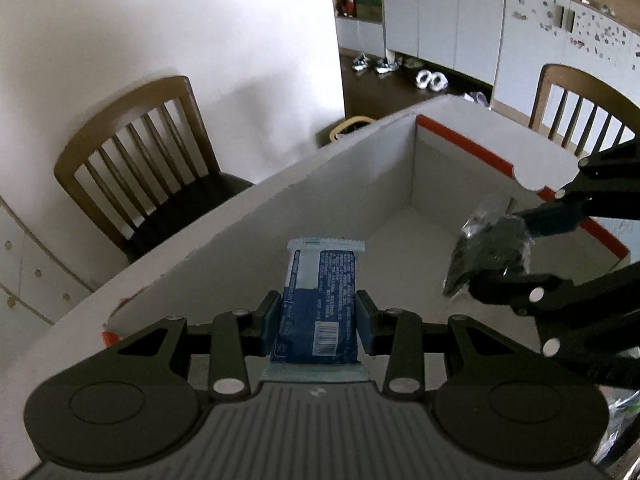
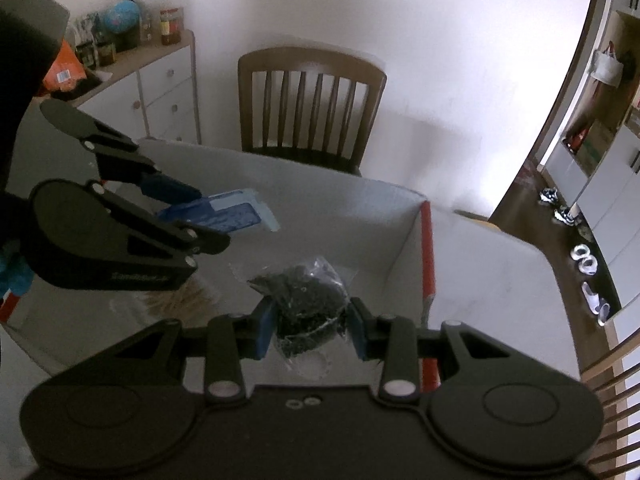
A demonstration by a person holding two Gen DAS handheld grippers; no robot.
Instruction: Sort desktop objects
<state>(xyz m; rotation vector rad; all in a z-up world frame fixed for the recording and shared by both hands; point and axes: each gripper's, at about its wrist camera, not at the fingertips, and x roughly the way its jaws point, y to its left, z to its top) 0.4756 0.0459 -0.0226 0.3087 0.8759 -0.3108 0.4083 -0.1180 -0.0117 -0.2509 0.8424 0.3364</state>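
My left gripper [image 1: 318, 322] is shut on a blue and white snack packet [image 1: 320, 296] and holds it above the open white cardboard box [image 1: 280, 208]. It also shows in the right wrist view [image 2: 192, 212], with the packet [image 2: 224, 216]. My right gripper [image 2: 310, 320] is shut on a clear plastic bag of dark stuff [image 2: 308, 300], also over the box [image 2: 320, 196]. In the left wrist view the right gripper [image 1: 500, 248] enters from the right with the bag [image 1: 488, 256].
The box has red edge strips [image 1: 464, 144] and stands on a white table [image 2: 500, 280]. Wooden chairs [image 1: 136, 160] [image 2: 308, 108] stand beyond it. A pale bundle of thin sticks [image 2: 176, 300] lies in the box. A white cabinet with jars [image 2: 160, 80] stands at the back left.
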